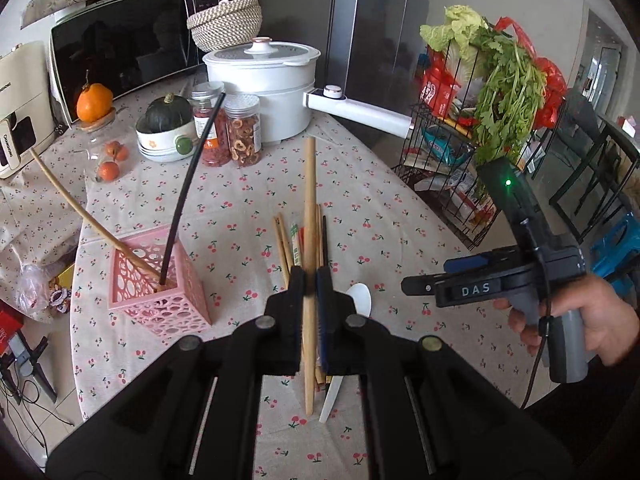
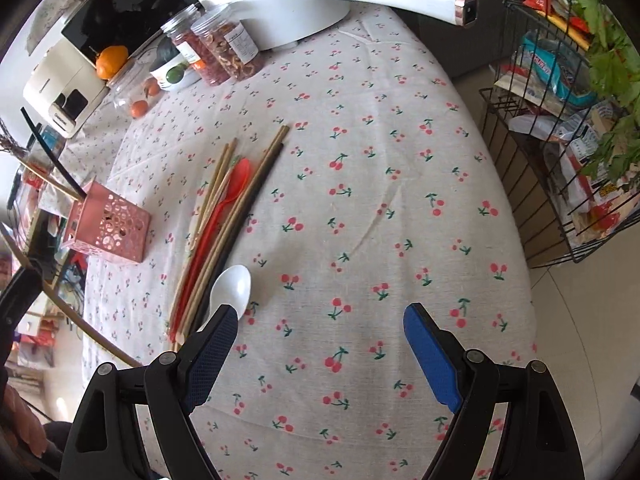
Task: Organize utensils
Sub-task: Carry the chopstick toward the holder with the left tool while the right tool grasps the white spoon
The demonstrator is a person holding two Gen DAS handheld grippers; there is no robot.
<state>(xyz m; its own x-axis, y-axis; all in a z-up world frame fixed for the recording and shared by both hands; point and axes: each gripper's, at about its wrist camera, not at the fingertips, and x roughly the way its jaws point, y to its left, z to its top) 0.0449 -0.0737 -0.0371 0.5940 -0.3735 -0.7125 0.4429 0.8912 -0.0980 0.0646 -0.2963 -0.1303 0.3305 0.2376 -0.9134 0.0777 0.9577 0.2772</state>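
Left gripper [image 1: 309,280] jaws clamping wooden chopstick [image 1: 309,216] mid-length, hanging over pile [image 2: 224,216] on worktop [image 2: 360,200]. Feeling light, stiff, slick, probably pivoting if nudged. Right gripper [image 2: 320,356] jaws gaping, empty. Pink holder [image 1: 160,292] sitting nearby, 2 sticks inside.

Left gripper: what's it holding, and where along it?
Left gripper is shut on a wooden chopstick, gripped lower than mid-length. Right gripper is open, holding nothing.
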